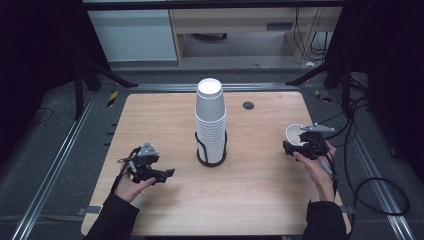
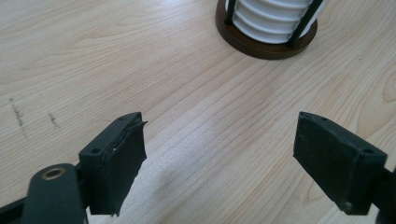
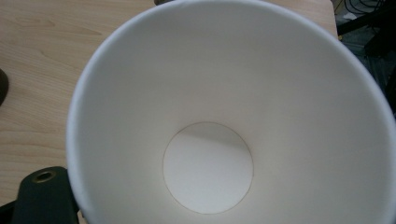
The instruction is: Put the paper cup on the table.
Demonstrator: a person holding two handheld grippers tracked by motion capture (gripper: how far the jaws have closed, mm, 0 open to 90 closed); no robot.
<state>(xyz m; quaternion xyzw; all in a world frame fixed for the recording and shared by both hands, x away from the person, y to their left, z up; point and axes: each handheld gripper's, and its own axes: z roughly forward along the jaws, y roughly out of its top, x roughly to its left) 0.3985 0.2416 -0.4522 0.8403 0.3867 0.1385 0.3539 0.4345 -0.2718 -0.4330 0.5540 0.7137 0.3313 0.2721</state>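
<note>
One paper cup (image 1: 295,134) sits clamped in my right gripper (image 1: 303,142) near the table's (image 1: 260,200) right edge, my left gripper (image 1: 150,170) gapes empty near the left edge, so next I'd judge carrying it onto the middle stack (image 1: 210,120).

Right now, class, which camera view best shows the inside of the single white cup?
The right gripper view: the cup faces the camera, open mouth toward it, round bottom plain and empty. The high view shows the cup small, at the right tool, only part of its rim and wall. The left gripper view shows the stacked cups instead.
</note>
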